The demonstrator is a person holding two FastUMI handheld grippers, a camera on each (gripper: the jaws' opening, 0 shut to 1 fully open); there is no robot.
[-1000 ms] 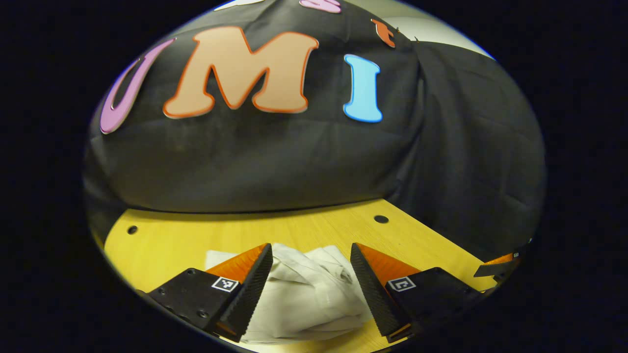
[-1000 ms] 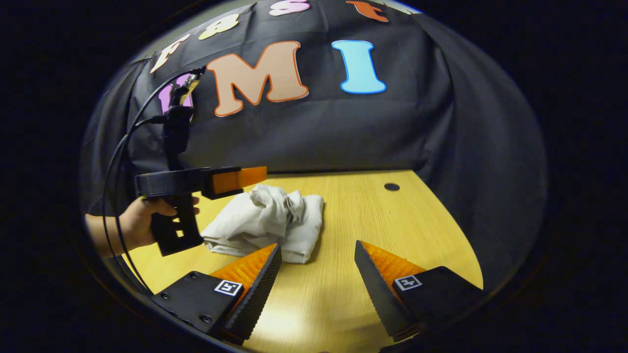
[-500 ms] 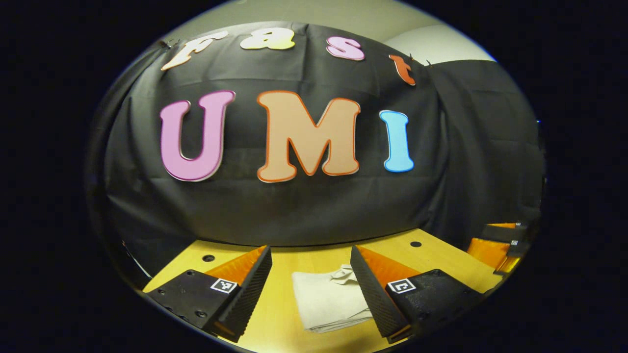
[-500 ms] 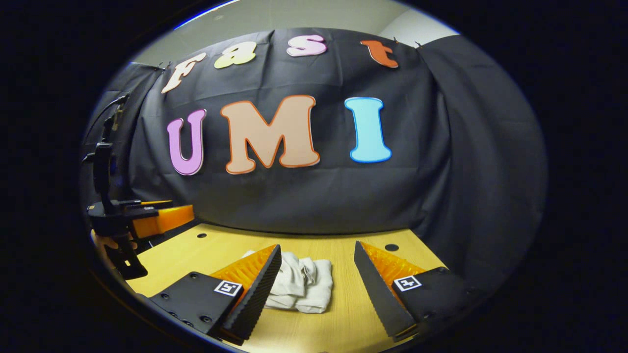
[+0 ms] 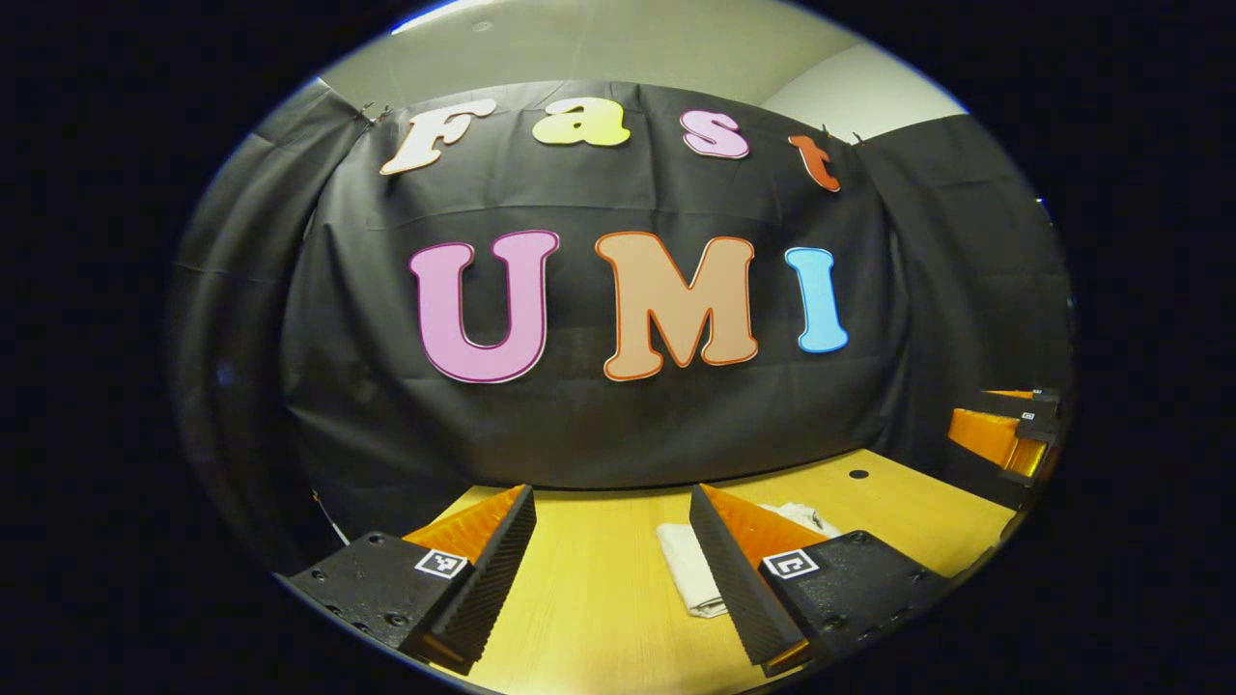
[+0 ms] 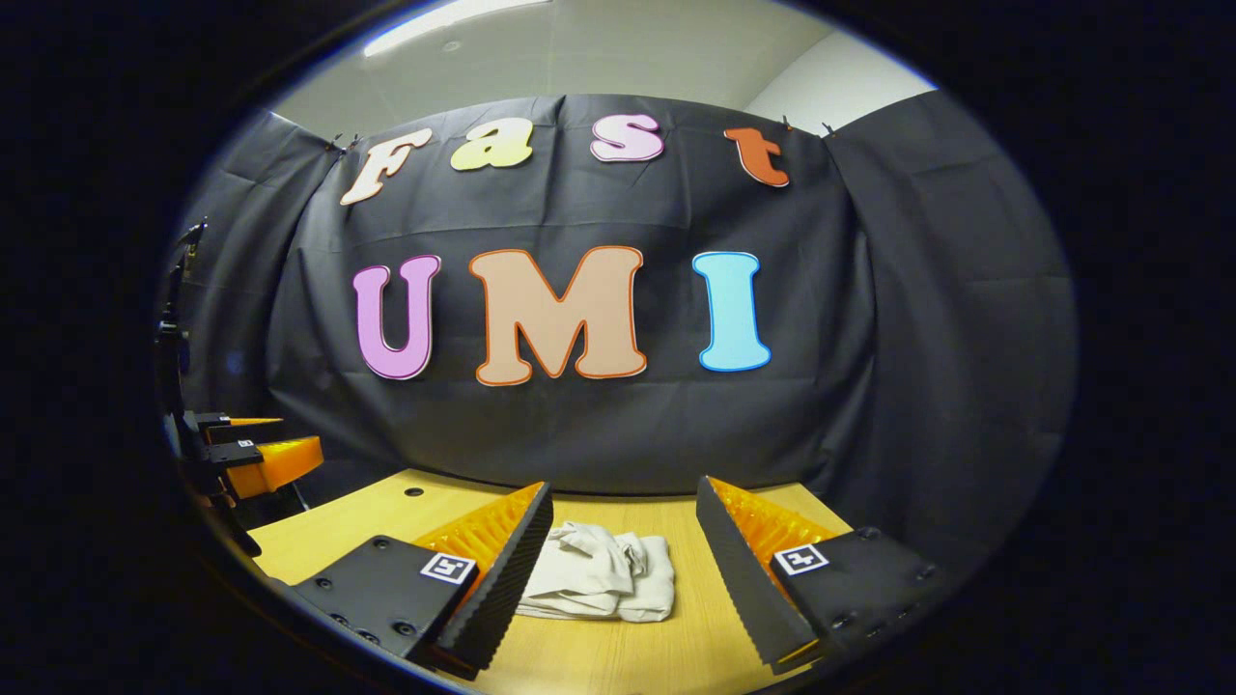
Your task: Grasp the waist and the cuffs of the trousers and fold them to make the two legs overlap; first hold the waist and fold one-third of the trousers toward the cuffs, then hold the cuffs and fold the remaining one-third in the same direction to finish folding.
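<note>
The pale cream trousers [image 6: 599, 584] lie folded in a rumpled bundle on the wooden table [image 6: 618, 656], seen between my right gripper's fingers in the right gripper view. My right gripper [image 6: 623, 579] is open and held back from the bundle, empty. In the left gripper view the trousers [image 5: 688, 569] show partly behind the right finger [image 5: 719, 569] of my left gripper [image 5: 610, 565], which is open and empty, off to the bundle's left. The other gripper [image 5: 999, 434] shows at the far right there, and the left one [image 6: 256, 454] at the far left of the right gripper view.
Black booth cloth [image 6: 618, 425] hangs right behind the table's far edge. Small round holes [image 5: 858, 474] [image 6: 413, 491] mark the tabletop near the back. A cable [image 6: 174, 319] rises from the left gripper at the left edge.
Both grippers have pulled back and up from the folded trousers, so the bundle looks smaller and farther. The left gripper has shifted left of it. Both stay open.
</note>
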